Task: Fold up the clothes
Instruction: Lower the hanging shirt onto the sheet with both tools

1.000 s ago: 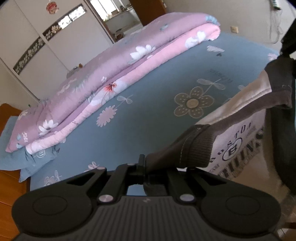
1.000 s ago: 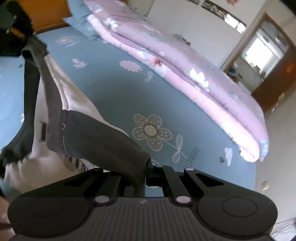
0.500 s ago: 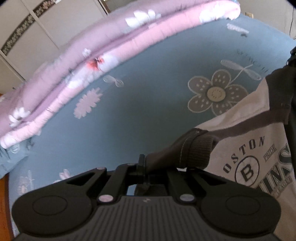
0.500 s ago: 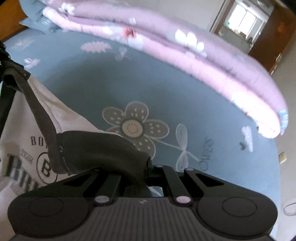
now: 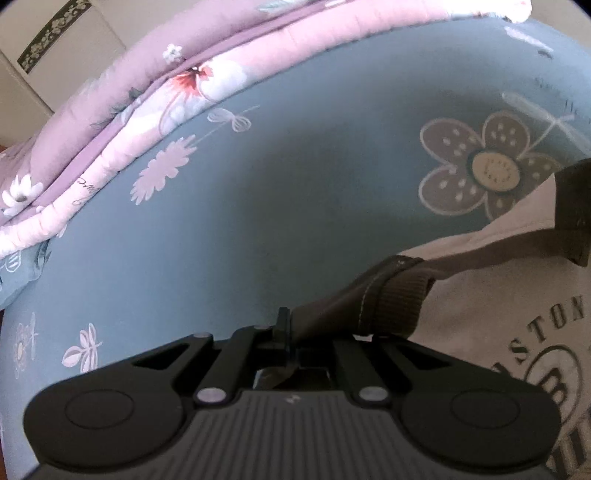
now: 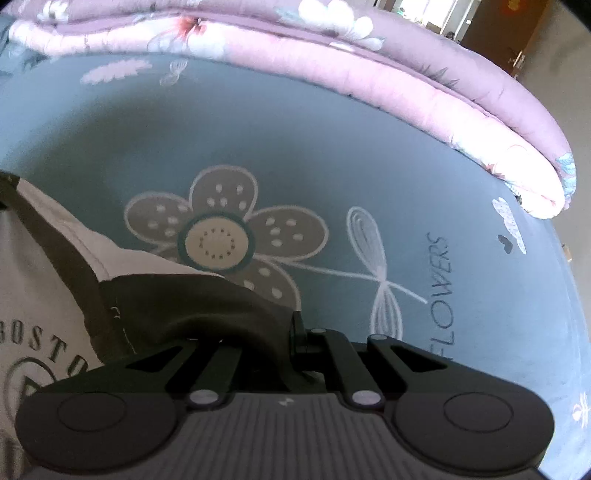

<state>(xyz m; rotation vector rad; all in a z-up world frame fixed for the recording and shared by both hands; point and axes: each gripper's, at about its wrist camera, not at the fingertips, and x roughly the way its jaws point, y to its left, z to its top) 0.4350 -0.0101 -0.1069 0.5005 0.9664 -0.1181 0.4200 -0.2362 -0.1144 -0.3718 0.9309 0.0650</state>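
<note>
Your cream sweatshirt (image 5: 517,295) shows "STON" in the left view and "BOSTO" in the right; the blue bedsheet (image 6: 369,147) reads "FLOWERS". Both grippers tilt steeply down toward the bed. Your left gripper (image 5: 290,332) pinches a dark ribbed cuff (image 5: 391,299); your right gripper (image 6: 297,336) is clamped on the other dark sleeve (image 6: 192,306). The shirt's upper edge touches the sheet.

So the bed (image 6: 332,155) takes up most of both views, spread out ahead of the jaws under a blue-grey sheet (image 5: 295,206) printed with big brown flowers, dragonflies and the word FLOWERS. Further out past the jaws there's a folded pink and lilac floral quilt (image 5: 155,96) along the far edge. Beyond it, up left in the left view, pale wardrobe doors (image 5: 55,44) with a dark patterned strip. Up right in the right view, a brown door (image 6: 517,33) and a bright daylit opening.
</note>
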